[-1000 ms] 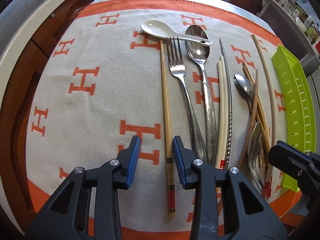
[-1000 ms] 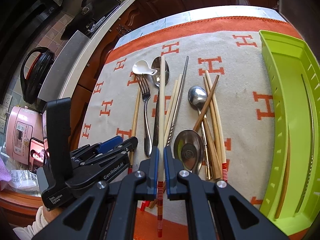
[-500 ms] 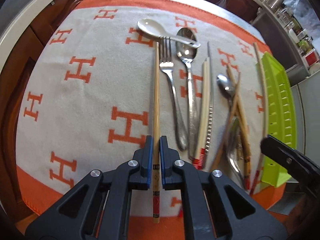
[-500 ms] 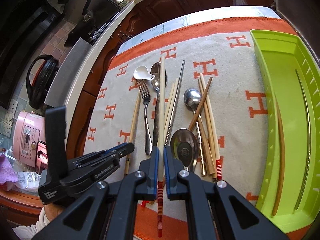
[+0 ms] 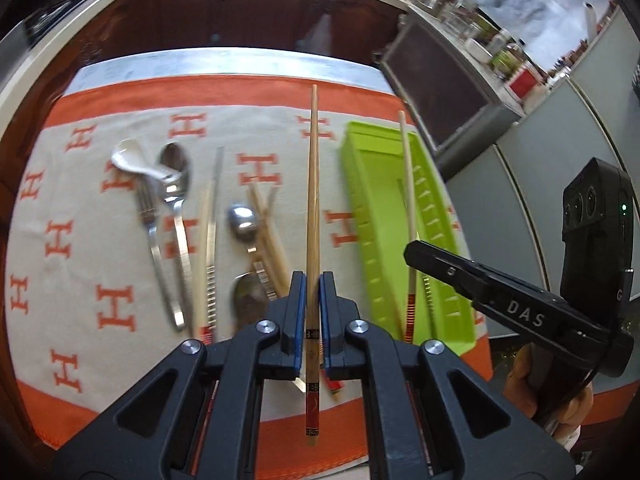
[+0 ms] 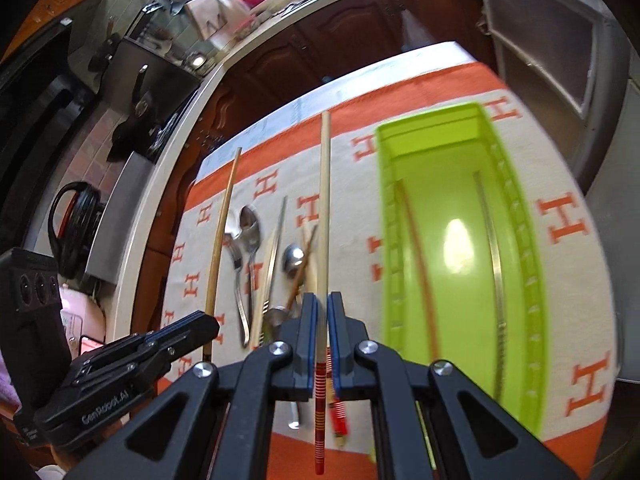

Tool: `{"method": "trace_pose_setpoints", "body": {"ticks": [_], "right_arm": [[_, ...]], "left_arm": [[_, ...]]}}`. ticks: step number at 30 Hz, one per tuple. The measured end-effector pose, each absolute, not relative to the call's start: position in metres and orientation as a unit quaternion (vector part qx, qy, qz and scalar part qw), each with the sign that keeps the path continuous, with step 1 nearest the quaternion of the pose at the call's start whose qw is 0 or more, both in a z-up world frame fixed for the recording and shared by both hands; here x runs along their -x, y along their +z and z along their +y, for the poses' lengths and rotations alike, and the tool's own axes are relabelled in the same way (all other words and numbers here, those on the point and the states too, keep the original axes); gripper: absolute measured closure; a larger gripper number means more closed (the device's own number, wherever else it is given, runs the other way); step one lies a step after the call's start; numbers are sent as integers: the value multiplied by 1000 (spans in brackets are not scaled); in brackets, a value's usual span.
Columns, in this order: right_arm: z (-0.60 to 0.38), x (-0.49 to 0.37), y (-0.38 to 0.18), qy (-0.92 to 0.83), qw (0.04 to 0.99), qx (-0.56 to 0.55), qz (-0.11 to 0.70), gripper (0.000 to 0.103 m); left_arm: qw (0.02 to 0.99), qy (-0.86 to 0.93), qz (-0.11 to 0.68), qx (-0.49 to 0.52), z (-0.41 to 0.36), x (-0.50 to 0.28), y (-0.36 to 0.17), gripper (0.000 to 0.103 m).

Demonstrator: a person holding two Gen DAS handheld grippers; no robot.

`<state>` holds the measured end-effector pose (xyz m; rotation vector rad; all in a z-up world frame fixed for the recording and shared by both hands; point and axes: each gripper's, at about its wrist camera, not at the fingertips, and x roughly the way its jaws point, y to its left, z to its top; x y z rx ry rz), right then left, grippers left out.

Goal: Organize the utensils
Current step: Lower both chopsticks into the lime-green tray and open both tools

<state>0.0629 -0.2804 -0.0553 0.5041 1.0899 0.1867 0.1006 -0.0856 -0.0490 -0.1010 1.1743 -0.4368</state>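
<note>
Two chopsticks lie lengthwise in the green tray, one brown, one metal. One tan chopstick is clamped in the left gripper jaws above the cloth; one pale chopstick is pinched in the right gripper, left of the tray.

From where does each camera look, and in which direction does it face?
Left wrist: sits on the left claw, looks along its brown chopstick over the cloth; right claw shows.
Right wrist: sits on the right claw, looks along its pale chopstick; left claw shows.
Shared: green tray, both chopsticks.
</note>
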Motion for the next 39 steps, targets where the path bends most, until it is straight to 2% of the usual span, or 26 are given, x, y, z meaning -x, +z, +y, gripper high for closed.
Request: {"method": "trace_pose_setpoints", "body": {"ticks": [9, 16, 19, 22, 29, 39], "right_arm": [[-318, -75, -67, 19, 827, -177, 534, 97], [-324, -79, -85, 9, 816, -153, 557, 97], [-328, -77, -89, 9, 811, -170, 560, 96], [-332, -74, -95, 3, 805, -187, 564, 89], [-326, -61, -96, 7, 803, -199, 562, 88], [-303, -48, -82, 12, 813, -193, 550, 88]], "left_arm": [[787, -236, 570, 35, -169, -112, -69, 99], [776, -230, 587, 33, -188, -118, -94, 99], [778, -233, 583, 22, -187, -113, -93, 98], [783, -239, 574, 9, -185, -104, -88, 97], [798, -233, 556, -18, -164, -83, -72, 80], [819, -187, 543, -16, -114, -78, -64, 79]]}}
